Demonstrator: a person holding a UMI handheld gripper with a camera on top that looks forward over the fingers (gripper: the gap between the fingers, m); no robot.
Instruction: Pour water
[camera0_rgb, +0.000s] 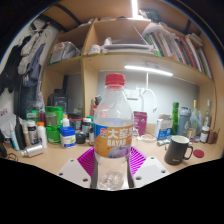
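A clear plastic water bottle (112, 130) with a red cap and an orange and blue label stands upright between my fingers. My gripper (112, 168) is shut on the bottle, the pink pads (86, 160) pressing its lower body from both sides. The bottle's base reaches down between the fingertips. A black mug (178, 150) stands on the desk to the right, beyond the fingers and apart from the bottle.
A wooden desk (205, 160) runs behind the bottle. Bottles and jars (55, 125) crowd its left side. More small bottles (190, 122) stand at the right. A shelf with books and boxes (150, 45) hangs above.
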